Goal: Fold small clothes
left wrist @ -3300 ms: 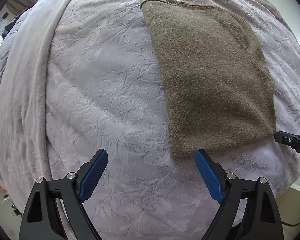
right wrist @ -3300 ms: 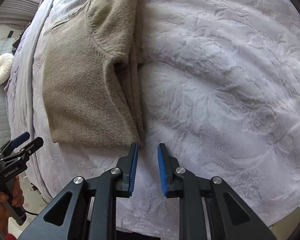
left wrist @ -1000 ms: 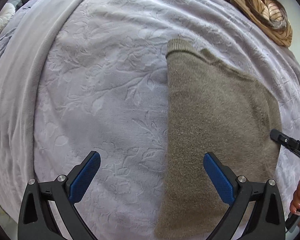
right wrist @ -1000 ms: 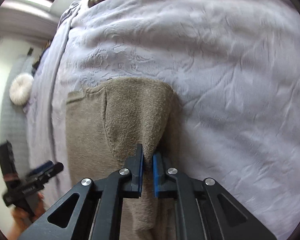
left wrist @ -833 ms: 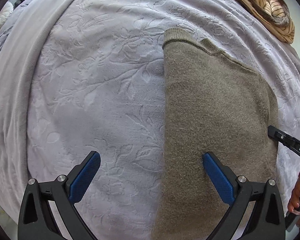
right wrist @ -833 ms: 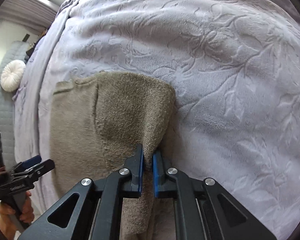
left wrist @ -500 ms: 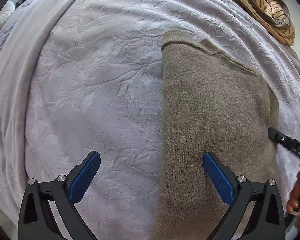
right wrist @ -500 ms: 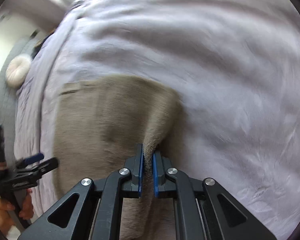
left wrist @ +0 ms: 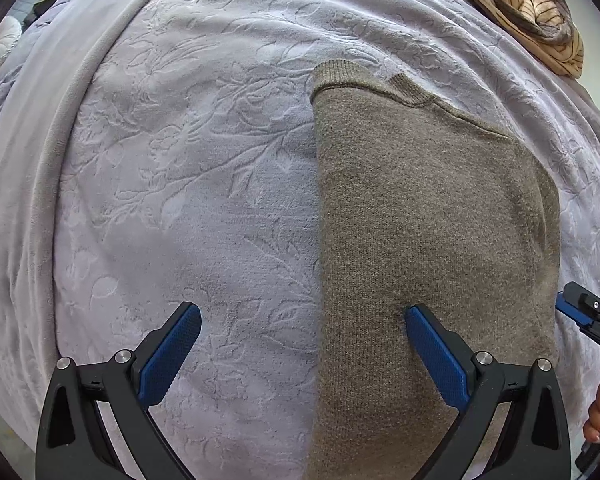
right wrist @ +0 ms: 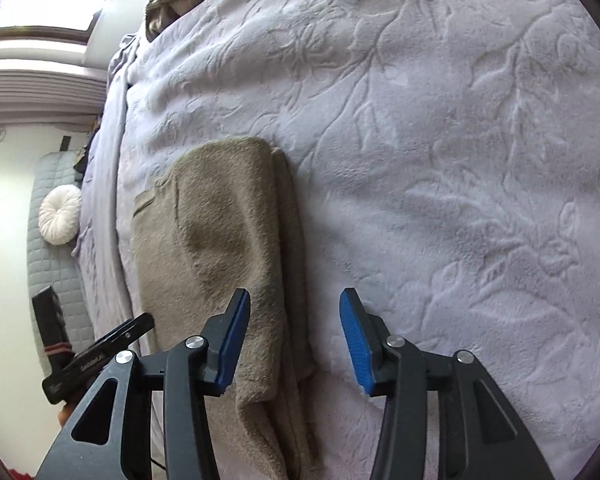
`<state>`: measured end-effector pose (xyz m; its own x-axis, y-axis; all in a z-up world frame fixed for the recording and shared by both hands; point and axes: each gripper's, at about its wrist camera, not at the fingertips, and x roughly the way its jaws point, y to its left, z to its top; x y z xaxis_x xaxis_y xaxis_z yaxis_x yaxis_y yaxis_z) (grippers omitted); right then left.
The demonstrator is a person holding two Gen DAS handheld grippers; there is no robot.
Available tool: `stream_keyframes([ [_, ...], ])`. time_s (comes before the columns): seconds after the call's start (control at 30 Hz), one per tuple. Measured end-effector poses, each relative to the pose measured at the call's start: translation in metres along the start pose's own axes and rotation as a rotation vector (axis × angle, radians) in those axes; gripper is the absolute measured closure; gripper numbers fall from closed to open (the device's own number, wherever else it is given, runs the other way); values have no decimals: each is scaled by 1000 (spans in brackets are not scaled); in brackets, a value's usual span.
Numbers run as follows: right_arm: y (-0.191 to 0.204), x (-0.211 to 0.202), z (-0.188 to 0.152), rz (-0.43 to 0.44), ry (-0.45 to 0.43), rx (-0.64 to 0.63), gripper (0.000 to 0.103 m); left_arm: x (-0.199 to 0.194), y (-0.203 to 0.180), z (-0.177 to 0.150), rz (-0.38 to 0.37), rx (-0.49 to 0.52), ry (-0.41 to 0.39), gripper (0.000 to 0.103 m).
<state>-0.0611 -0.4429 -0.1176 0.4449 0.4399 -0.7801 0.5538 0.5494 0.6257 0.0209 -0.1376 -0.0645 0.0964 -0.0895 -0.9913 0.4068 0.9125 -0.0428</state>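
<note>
Left gripper [left wrist: 302,346]: fingers spread wide, nothing held. It is held low over the bed [left wrist: 188,184], the left finger above bare bedspread, the right finger above the knit. Spread and placing are unchanged from half a second ago.

Folded garment [left wrist: 420,240]: a brown knit, laid flat on the lavender embossed bedspread, at the right of the left view and at the near left of the right view. The ribbed hem lies at the far end. The near end is cut off by the frame and by the gripper bodies.

Right gripper [right wrist: 294,336]: fingers now parted, nothing pinched. Half a second ago the stacked right edge of the garment [right wrist: 228,240] was clamped between them; that edge is now released and lies flat. The fold is judged to be set down, with a further fold or a smoothing possibly remaining.

Striped cloth [left wrist: 528,8]: heaped at the far right of the bed, only partly in frame; its kind cannot be told.

Not made out: the number of layers in the stacked edge.
</note>
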Motion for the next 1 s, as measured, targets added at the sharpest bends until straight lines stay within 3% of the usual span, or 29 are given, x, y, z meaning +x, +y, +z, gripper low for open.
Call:
stream_keyframes([
  [0.23, 1, 16, 4, 32, 46, 3, 49, 12, 4, 3, -59, 11, 11, 0],
  [0.5, -11, 22, 9, 114, 86, 8, 46, 30, 18, 7, -333, 34, 85, 0],
  [0.67, -17, 31, 13, 196, 132, -8, 45, 45, 14, 15, -438, 40, 124, 0],
  [0.83, -15, 46, 20, 297, 171, -7, 45, 51, -5, 15, -448, 98, 142, 0],
  [1.0, 2, 75, 26, 309, 210, -54, 45, 55, -20, 13, -415, 143, 133, 0],
])
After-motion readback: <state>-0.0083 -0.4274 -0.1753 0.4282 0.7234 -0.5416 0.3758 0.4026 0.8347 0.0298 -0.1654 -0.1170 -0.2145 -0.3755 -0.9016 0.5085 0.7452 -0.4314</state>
